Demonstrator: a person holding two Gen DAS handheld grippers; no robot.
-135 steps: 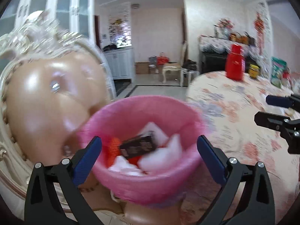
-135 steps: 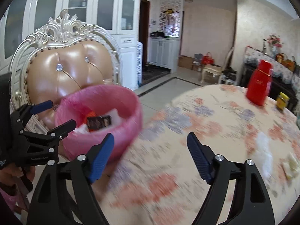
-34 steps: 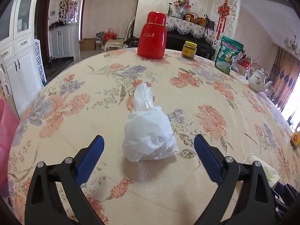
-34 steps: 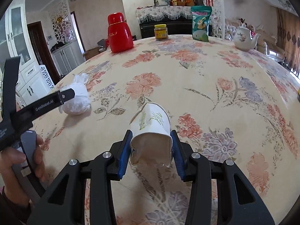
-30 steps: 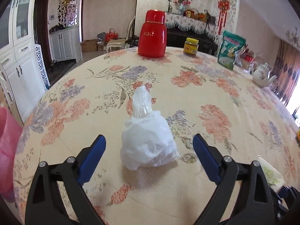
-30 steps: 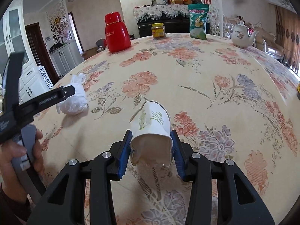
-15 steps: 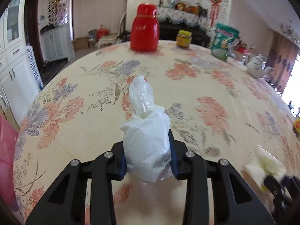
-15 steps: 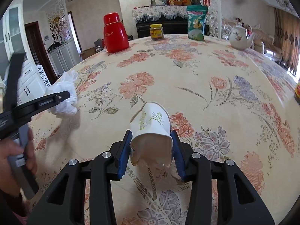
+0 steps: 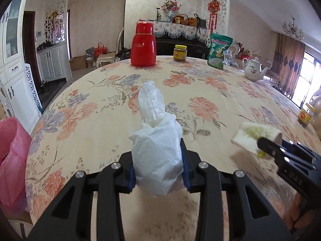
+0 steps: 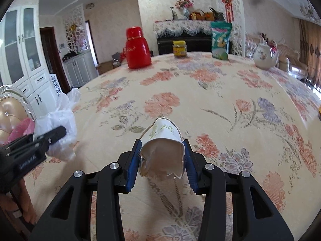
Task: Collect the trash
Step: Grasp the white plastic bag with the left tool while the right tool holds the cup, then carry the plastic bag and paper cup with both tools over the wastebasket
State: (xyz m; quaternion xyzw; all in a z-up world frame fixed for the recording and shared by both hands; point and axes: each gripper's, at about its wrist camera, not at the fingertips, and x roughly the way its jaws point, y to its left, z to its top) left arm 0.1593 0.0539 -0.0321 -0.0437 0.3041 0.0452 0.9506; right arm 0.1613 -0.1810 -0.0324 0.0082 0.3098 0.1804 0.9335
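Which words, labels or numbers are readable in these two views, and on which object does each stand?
No text can be read with certainty.
Left gripper side: white lettering, too blurred.
Red thermos: small gold emblem, illegible.
Yellow-labelled jar: red print, too small.
Green snack bag: print, unreadable.
Crushed paper cup: green drawing only.

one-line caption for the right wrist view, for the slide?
Right gripper clamps a crushed paper cup over the floral tablecloth; left gripper holds a white plastic bag.

we count one red flask (image 9: 143, 45), two jars (image 9: 180, 53) (image 9: 306, 115), one teapot (image 9: 253, 71), one green pouch (image 9: 219, 50), one plastic bag (image 9: 157, 144), one paper cup (image 10: 163, 149).
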